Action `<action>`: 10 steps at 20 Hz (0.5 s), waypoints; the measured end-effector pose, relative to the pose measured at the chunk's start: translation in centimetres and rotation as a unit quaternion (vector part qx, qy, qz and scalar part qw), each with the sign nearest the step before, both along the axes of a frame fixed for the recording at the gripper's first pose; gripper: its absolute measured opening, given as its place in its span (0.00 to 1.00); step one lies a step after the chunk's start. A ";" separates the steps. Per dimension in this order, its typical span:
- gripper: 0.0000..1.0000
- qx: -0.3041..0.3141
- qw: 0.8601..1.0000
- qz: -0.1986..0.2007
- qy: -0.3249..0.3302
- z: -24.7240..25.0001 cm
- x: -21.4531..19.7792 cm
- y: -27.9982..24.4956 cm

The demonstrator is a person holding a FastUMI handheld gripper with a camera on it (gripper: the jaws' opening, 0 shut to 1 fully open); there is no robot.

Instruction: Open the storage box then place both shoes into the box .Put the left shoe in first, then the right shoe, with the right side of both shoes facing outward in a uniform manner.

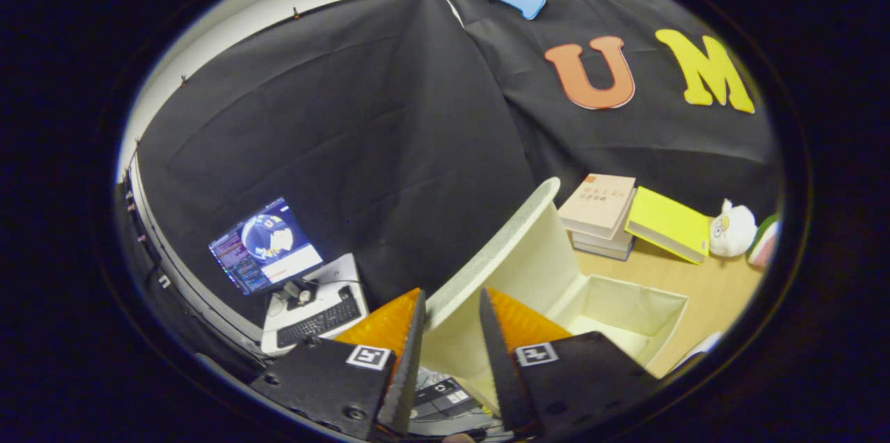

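The hand-held gripper [450,307] reaches toward a pale fabric storage box [626,304], its two fingers spread with a gap between them. The raised lid [500,255] of the box stands in that gap, its rim running up and away between the fingertips; whether either finger actually presses on the lid cannot be told, and the jaws are not clamped tight on it.

The box sits just beyond the right finger on a light wooden table [723,283], its top uncovered and its inner walls bare. The lid tilts up and back to the left of the opening.

Beyond the box, farther along the table, a stack of books [599,213] lies against the black cloth wall [389,137], with a yellow-green book [667,224] leaning beside it on the right. A white plush toy [733,229] rests to the right of that book, near the table's far edge.

Off to the left of the fingers, and lower than the table, a lit monitor [265,245] stands on a small white desk [341,272] with a dark keyboard [318,321] set in front of it. The black cloth rises behind both.
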State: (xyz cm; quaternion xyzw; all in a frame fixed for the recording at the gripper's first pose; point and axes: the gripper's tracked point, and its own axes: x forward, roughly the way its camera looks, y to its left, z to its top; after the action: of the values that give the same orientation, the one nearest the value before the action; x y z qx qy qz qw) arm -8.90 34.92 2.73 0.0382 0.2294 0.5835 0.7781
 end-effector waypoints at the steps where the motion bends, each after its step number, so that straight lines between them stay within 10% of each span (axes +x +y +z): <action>1: 0.57 0.002 1.000 -0.006 -0.005 -0.4 -0.2 0.2; 10: 0.93 0.011 0.993 -0.113 0.007 -1.1 1.8 -5.8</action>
State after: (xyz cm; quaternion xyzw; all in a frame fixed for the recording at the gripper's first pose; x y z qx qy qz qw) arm -7.13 29.13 1.60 0.0769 0.2225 0.4938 0.8371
